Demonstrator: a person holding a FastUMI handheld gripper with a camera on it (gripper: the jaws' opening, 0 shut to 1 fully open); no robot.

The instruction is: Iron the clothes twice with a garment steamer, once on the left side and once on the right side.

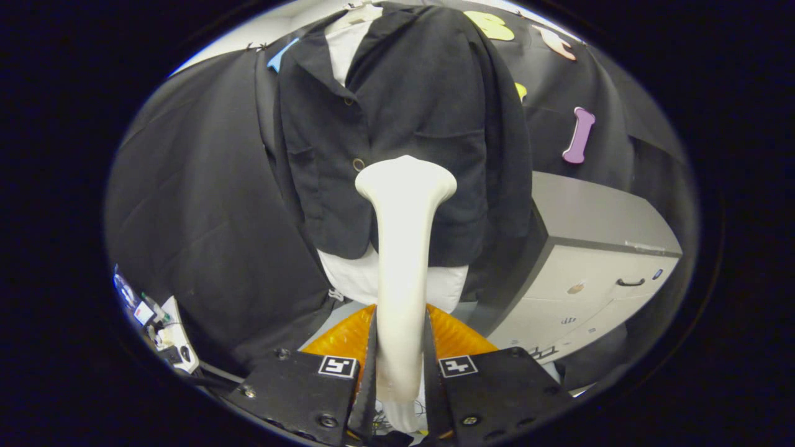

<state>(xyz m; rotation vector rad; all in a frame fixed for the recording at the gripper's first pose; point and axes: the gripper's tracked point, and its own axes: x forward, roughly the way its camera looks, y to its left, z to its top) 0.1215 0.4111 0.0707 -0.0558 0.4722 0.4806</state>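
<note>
Gripper view, looking forward along the two fingers. The gripper (400, 372) is clenched on the handle of the garment steamer (402, 248): both fingers (367, 366) press against the handle's sides, one on each flank, with no gap visible between finger and handle. The steamer's long axis runs straight ahead from the fingers, and its pale body narrows along the handle and then flares into a wide head at the far end. That head points away from the camera, toward the black jacket (397, 124), and lies over the jacket's lower front, just beside a button near the closure. Whether the head touches the cloth cannot be told from this angle. The jacket hangs upright, with a white shirt (354, 279) showing at its collar and below its hem. An orange object (348, 338) lies below the hem, just beyond the fingers and partly hidden by them. A grey cabinet (596, 248) with drawers stands to the right of the jacket.
</note>
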